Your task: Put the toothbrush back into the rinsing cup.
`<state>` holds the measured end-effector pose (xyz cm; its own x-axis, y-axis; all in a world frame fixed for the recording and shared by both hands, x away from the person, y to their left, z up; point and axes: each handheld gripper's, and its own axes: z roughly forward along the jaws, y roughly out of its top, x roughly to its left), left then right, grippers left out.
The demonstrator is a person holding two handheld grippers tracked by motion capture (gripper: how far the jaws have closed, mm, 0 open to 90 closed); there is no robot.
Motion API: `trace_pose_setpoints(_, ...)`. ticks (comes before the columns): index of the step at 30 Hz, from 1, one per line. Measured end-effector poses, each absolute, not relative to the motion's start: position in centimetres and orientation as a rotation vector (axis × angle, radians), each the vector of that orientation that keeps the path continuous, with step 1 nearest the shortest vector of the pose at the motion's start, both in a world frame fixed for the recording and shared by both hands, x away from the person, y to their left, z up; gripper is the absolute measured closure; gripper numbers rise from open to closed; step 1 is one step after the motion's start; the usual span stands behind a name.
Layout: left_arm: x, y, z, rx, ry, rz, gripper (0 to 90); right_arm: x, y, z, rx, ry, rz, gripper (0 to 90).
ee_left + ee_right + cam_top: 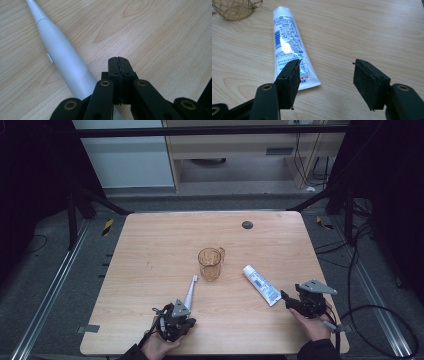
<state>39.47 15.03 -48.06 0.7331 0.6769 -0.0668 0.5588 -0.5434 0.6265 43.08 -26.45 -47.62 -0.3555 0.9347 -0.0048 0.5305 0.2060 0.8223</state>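
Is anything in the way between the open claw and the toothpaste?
No, nothing visible. The right gripper has its jaws open just short of the flat end of the toothpaste tube, with bare table around it. The glass mug stands farther off, past the tube's cap end.

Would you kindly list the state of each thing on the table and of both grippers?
White electric toothbrush: lying flat, beside the left gripper.
White toothpaste tube: lying flat, not gripped.
Clear amber glass mug: upright, looks empty.
Left gripper: shut, holding nothing.
Right gripper: open, at the tube's crimped end.
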Motion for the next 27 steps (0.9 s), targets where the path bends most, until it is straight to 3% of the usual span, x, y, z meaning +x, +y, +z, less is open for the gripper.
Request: trace_pose_setpoints(27, 39.3, 17.6, -48.1, 2.288, 1.01, 0.258, 89.1, 43.1, -26.4, -47.7, 1.357, 1.974, 1.024, 38.4)
